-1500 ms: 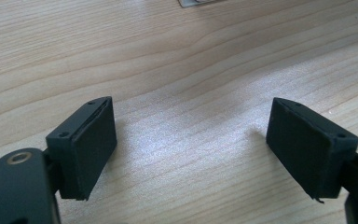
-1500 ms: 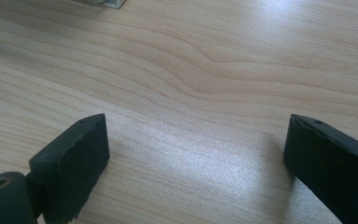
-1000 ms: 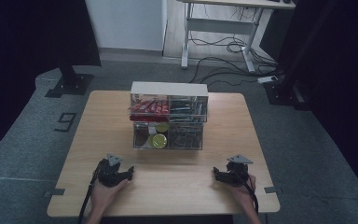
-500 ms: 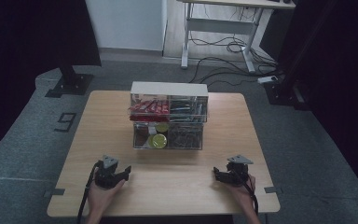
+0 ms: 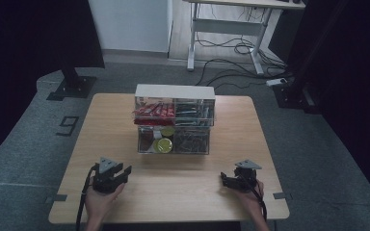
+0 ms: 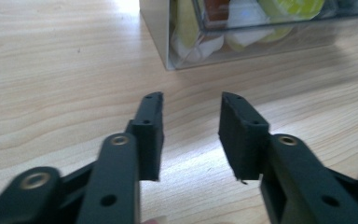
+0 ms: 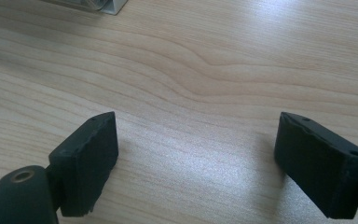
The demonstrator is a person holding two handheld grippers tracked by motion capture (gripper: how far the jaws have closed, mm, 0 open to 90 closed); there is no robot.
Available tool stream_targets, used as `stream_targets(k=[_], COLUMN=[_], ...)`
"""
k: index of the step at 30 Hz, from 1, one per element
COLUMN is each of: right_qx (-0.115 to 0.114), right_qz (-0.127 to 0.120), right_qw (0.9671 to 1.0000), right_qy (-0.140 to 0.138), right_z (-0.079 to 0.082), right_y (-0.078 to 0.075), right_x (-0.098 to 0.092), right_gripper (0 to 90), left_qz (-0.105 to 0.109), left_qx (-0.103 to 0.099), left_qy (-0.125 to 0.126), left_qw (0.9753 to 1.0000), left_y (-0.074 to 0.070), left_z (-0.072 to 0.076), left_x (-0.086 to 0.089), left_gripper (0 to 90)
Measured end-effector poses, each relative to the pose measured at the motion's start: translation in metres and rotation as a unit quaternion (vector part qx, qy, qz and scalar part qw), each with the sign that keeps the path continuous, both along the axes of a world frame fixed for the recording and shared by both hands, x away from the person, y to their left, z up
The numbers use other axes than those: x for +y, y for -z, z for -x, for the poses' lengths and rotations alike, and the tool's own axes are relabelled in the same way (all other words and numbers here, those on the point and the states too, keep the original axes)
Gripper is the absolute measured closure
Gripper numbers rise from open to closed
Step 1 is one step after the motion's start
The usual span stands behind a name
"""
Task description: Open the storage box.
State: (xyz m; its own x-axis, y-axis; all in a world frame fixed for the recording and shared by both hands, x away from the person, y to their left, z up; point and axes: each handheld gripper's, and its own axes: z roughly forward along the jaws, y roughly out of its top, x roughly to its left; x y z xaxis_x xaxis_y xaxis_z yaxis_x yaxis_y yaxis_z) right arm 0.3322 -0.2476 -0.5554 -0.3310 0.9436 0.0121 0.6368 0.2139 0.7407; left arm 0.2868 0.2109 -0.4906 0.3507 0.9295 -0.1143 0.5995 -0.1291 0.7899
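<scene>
Left gripper (image 5: 120,172) sits near the table's (image 5: 101,125) front-left corner, jaws moderately parted, empty; right gripper (image 5: 227,179) near the front-right, jaws wide, empty. Mid-table stands the clear drawer organizer (image 5: 174,120): rigid, probably slick and light, best taken by a drawer front. Red packets (image 5: 154,111) up top, yellow-lidded tubs (image 5: 164,144) below, dark items alongside.

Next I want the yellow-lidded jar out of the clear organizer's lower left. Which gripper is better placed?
Left. The left gripper, open and empty, points at that corner of the organizer; the jar sits on its side. The right gripper is farther off.
</scene>
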Motion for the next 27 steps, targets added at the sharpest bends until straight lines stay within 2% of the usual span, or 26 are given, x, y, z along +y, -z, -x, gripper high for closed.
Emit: stream_targets(k=[3,7,8,12,15,27], right_qx=[0.000,0.000,0.000,0.000,0.000,0.000], right_qz=[0.000,0.000,0.000,0.000,0.000,-0.001], right_qw=[1.0000,1.0000,1.0000,1.0000,1.0000,1.0000], right_qy=[0.000,0.000,0.000,0.000,0.000,0.005], right_z=[0.000,0.000,0.000,0.000,0.000,0.000], right_y=[0.000,0.000,0.000,0.000,0.000,0.000], right_x=[0.000,0.000,0.000,0.000,0.000,0.000], right_gripper=[13.6,13.6,13.6,13.6,13.6,14.1], left_qz=[0.008,0.013,0.013,0.007,0.003,0.011], left_qx=[-0.003,-0.016,-0.025,-0.038,-0.043,-0.057], left_qy=[0.002,-0.001,-0.001,0.004,0.010,0.023], left_qw=[1.0000,0.9998,0.9996,0.9992,0.9990,0.9980], left_y=[-0.006,-0.017,-0.022,-0.030,-0.035,-0.057], left_z=[0.001,0.004,0.005,0.009,0.010,0.005], left_x=[0.001,0.002,0.002,0.001,-0.001,-0.006], left_gripper=[66.4,73.8,77.1,84.7,87.9,90.0])
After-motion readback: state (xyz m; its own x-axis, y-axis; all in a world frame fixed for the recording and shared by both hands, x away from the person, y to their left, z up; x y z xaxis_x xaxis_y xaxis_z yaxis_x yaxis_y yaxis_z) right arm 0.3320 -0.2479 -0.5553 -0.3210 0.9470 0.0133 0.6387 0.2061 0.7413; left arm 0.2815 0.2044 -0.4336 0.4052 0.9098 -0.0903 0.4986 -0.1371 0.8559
